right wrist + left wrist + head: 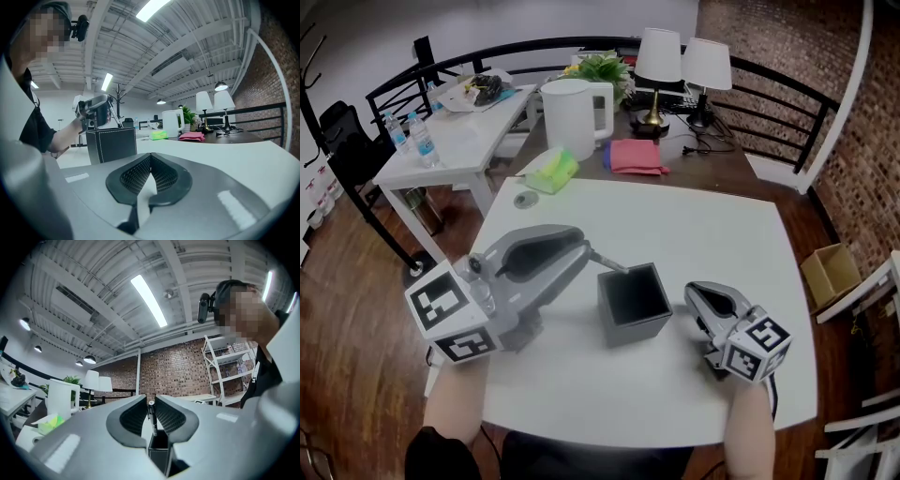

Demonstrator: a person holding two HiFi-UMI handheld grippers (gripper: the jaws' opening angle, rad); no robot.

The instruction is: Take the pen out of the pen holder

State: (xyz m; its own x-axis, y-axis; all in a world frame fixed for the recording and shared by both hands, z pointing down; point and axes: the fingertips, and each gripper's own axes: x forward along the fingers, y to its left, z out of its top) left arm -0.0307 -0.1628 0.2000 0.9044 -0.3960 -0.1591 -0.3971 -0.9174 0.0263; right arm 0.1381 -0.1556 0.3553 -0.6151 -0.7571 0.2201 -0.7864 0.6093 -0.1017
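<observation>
A black square pen holder stands on the white table between my two grippers. My left gripper is shut on a slim dark pen, which slants down toward the holder's near left rim. In the left gripper view the pen stands upright between the pads, its lower end over the holder. My right gripper rests just right of the holder, jaws shut and empty. Its own view shows the holder ahead and the left gripper raised above it with the pen.
At the table's far edge lie a green pack and a small round disc. Behind on a brown desk stand a white kettle, a pink cloth and two lamps. A white side table carries bottles.
</observation>
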